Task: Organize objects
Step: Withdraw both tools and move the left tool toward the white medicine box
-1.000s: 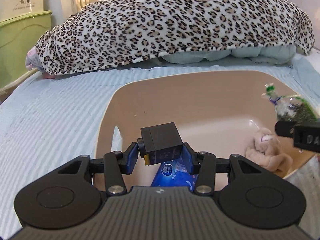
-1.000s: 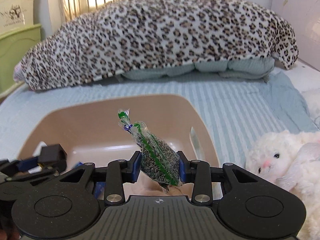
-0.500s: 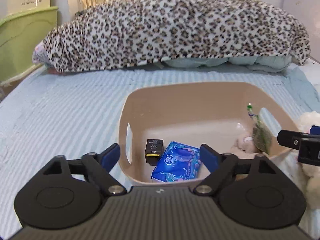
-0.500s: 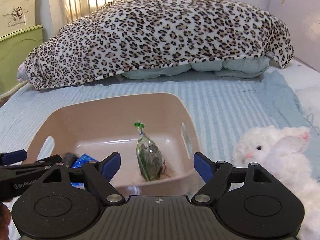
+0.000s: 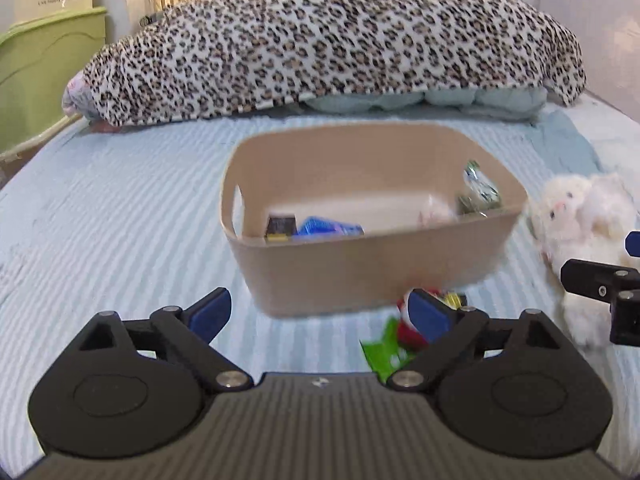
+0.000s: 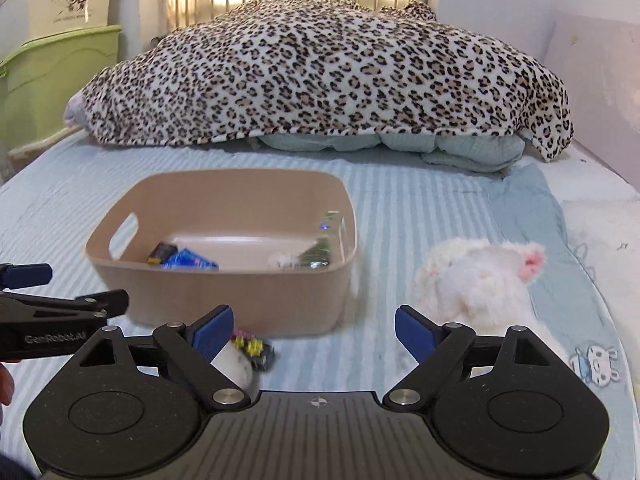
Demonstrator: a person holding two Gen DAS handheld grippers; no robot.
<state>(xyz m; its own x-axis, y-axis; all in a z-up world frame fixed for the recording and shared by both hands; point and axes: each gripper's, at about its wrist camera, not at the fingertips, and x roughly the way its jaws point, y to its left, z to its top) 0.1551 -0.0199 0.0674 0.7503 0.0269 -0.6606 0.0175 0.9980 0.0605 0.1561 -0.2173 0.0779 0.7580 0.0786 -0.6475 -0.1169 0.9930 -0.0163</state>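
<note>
A beige bin sits on the bed. It holds a black box, a blue packet, a small tan plush and a clear bag of dark seeds. My left gripper is open and empty in front of the bin. My right gripper is open and empty, in front of the bin's right corner. A green and red packet lies on the bed by my left gripper's right finger. A white fluffy rabbit lies right of the bin.
A small white toy with colourful bits lies on the bed by my right gripper's left finger. A leopard-print blanket is heaped at the back. A green cabinet stands at the left. The bed has a pale blue striped cover.
Both grippers opened and dropped their loads, the black box and the seed bag, into the bin. Both have since drawn back and lower, in front of the bin.
</note>
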